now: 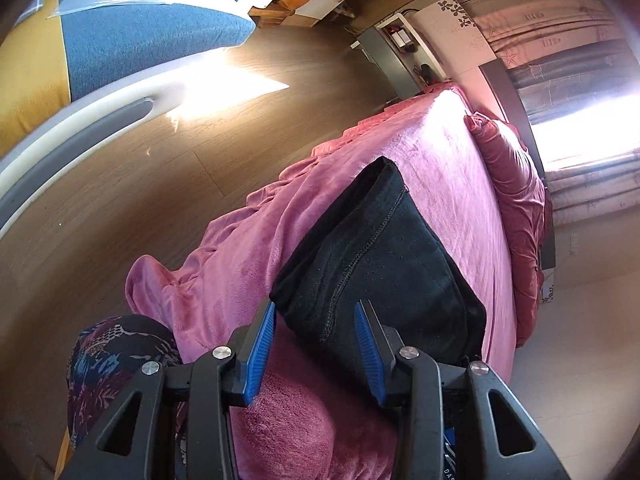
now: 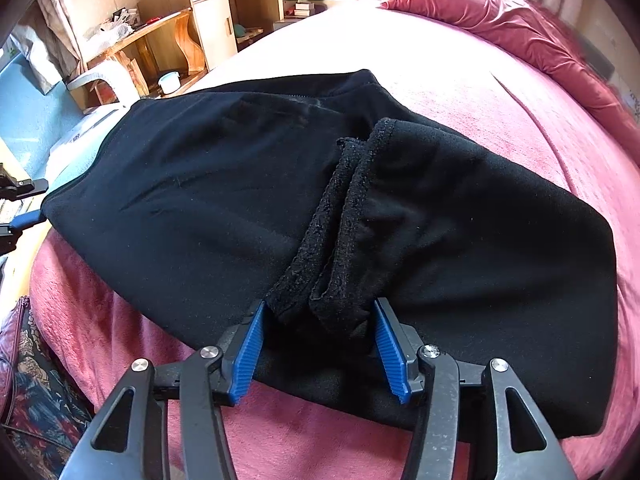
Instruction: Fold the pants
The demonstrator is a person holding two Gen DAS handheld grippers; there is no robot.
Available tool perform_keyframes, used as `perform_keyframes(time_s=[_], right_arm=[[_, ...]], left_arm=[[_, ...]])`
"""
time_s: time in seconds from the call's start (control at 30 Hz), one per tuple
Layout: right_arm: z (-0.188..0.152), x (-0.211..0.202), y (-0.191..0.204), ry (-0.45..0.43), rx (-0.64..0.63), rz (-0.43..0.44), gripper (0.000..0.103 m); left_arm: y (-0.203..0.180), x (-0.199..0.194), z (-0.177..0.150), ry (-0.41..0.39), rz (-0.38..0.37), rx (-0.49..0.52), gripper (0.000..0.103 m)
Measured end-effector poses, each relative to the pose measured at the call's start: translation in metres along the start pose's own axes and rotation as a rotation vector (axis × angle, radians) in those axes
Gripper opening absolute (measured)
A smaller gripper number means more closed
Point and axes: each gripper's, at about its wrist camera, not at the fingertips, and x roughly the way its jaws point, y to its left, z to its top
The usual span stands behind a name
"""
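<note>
Black pants (image 2: 224, 184) lie folded on the pink blanket (image 2: 480, 92) of the bed; they also show in the left wrist view (image 1: 384, 256). My right gripper (image 2: 318, 308) is open, its blue pads either side of the bunched leg cuffs (image 2: 340, 240) that lie on top of the fold. My left gripper (image 1: 314, 312) is open at the near edge of the pants, one corner of the cloth between its pads without being pinched. The left gripper shows at the far left of the right wrist view (image 2: 20, 204).
A crumpled red quilt (image 2: 520, 28) lies at the bed's far side. Wooden floor (image 1: 140, 184) runs beside the bed, with a wooden desk and cabinet (image 2: 192, 24) beyond. A patterned cloth (image 1: 116, 360) is at the near bed corner.
</note>
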Motion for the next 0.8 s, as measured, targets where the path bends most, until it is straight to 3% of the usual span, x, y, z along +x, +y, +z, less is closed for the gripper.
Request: perform_keyframes(time_s=[0.1, 0.13, 0.2, 0.33, 0.47, 0.6, 0.67, 0.8], right_arm=[[-0.003, -0.002, 0.000, -0.004, 0.000, -0.005, 0.055], [-0.004, -0.003, 0.000, -0.005, 0.003, -0.006, 0.055], [-0.005, -0.003, -0.001, -0.006, 0.009, -0.003, 0.055], [-0.007, -0.004, -0.003, -0.006, 0.012, -0.003, 0.055], [-0.006, -0.004, -0.002, -0.004, 0.009, -0.010, 0.056], [-0.005, -0.005, -0.001, -0.004, 0.015, -0.011, 0.056], [-0.005, -0.004, -0.001, -0.003, 0.018, -0.014, 0.056], [-0.001, -0.004, 0.003, 0.018, -0.017, -0.025, 0.056]], left_arm=[[0.000, 0.012, 0.000, 0.017, 0.026, 0.008, 0.039], [-0.002, 0.014, 0.000, 0.016, 0.024, 0.018, 0.036], [-0.009, 0.012, 0.000, -0.013, 0.076, 0.071, 0.016], [-0.022, 0.004, -0.002, -0.039, 0.104, 0.137, 0.010], [-0.035, -0.003, 0.004, -0.063, 0.036, 0.187, 0.007], [-0.060, -0.028, 0.024, -0.151, -0.135, 0.225, 0.007], [-0.073, -0.029, 0.029, -0.178, -0.062, 0.309, 0.006], [-0.045, 0.013, 0.033, -0.042, 0.107, 0.291, 0.006]])
